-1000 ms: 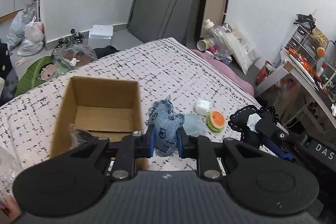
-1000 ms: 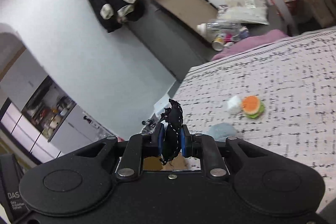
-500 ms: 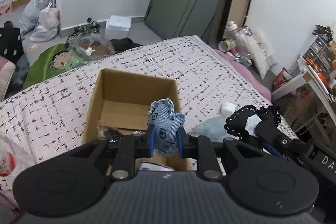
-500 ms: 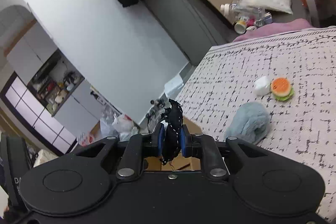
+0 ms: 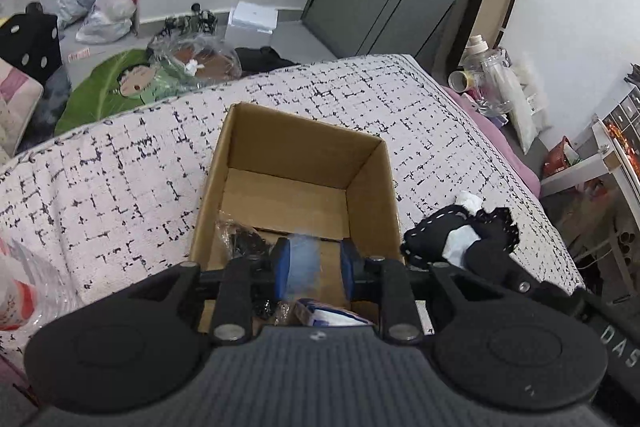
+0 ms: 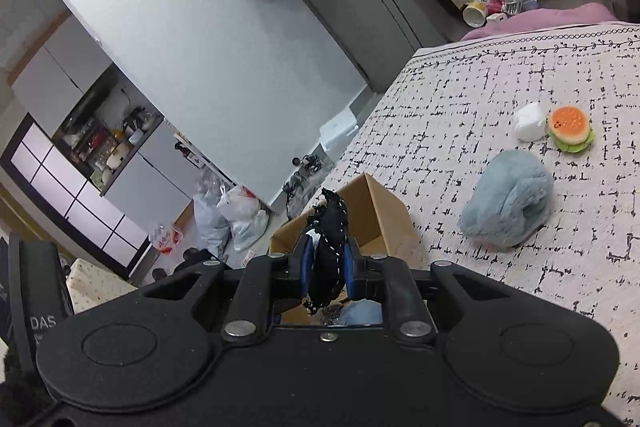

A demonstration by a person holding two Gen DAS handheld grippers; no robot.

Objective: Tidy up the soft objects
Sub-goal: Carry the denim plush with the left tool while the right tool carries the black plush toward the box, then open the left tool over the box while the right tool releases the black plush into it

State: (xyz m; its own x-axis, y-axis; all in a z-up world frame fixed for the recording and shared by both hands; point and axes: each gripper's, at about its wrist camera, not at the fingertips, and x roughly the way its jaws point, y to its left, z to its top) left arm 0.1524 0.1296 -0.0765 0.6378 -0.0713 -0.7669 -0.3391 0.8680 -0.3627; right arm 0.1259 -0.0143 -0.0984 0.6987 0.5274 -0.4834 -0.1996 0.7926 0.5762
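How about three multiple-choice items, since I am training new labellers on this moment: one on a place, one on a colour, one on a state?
1. Where does the cardboard box stand?
A. on the patterned bedspread
B. on the floor
C. on a desk

2. What colour is the fluffy soft thing lying near the burger toy?
A. red
B. pale blue
C. yellow

3. What state is the right gripper in?
A. open and empty
B. shut on the burger toy
C. shut on the black stitched toy

Answers:
1 A: black-and-white checked fabric surrounds the box on every visible side.
2 B: its plush is light blue against the bedspread.
3 C: both blue pads press the black toy, while the burger toy lies on the bed.
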